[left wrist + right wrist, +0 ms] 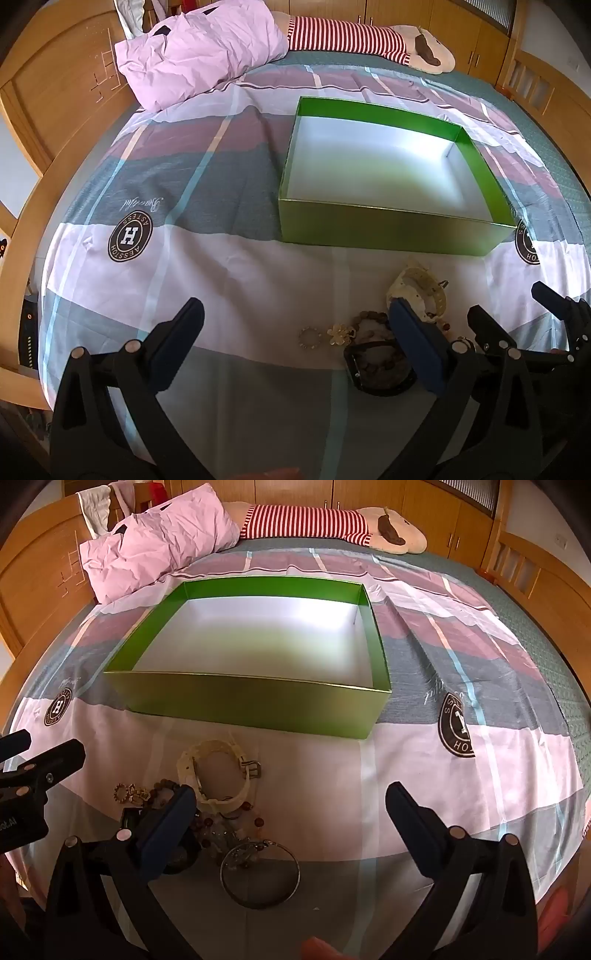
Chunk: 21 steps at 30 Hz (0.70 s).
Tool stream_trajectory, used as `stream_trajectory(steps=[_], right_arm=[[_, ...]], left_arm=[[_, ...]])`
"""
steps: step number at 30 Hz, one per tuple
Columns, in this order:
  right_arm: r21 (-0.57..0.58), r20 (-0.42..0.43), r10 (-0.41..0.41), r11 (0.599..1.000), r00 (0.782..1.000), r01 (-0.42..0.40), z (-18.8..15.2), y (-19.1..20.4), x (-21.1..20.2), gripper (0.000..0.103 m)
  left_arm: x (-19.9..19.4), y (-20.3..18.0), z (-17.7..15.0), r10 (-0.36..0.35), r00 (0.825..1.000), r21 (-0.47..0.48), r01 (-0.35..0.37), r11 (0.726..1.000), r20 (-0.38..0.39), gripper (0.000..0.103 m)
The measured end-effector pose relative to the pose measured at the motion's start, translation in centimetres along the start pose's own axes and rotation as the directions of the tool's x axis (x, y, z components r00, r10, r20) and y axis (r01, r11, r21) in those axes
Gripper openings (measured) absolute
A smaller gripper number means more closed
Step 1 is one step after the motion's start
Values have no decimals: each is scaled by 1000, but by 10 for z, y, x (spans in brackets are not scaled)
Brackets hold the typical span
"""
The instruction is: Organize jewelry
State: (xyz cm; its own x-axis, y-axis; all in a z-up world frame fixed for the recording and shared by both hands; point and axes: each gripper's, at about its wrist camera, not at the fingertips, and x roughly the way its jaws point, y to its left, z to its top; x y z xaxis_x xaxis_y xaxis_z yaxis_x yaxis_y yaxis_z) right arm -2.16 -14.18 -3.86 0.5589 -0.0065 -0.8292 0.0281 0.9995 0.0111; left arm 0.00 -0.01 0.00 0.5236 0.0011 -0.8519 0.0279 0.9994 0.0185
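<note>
— Left gripper (295, 343): jaws spread wide, nothing between the pads. Right gripper (291, 819): likewise released, holding nothing.

— And the jewelry?

— Heaped on the bedspread (461, 782) just ahead of both tools: cream watch (214, 771) farthest out, beaded bracelets (166, 792) and metal bangle (258, 875) closer in. Lying under the left tool's right finger, under the right tool's left finger.

— Nearer hand?

— Hard to call; bangle probably the right one's.

— Destination?

— Green box (251, 701), empty, straight beyond the heap.
</note>
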Motion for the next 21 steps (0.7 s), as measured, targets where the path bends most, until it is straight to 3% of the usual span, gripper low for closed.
stream_trajectory(steps=[21], right_arm=[[6,2,6,1000,1000,-6,0,-3,-1,102]], left_arm=[[1,1,-2,2,1000,4,-2,1000,-3,101]])
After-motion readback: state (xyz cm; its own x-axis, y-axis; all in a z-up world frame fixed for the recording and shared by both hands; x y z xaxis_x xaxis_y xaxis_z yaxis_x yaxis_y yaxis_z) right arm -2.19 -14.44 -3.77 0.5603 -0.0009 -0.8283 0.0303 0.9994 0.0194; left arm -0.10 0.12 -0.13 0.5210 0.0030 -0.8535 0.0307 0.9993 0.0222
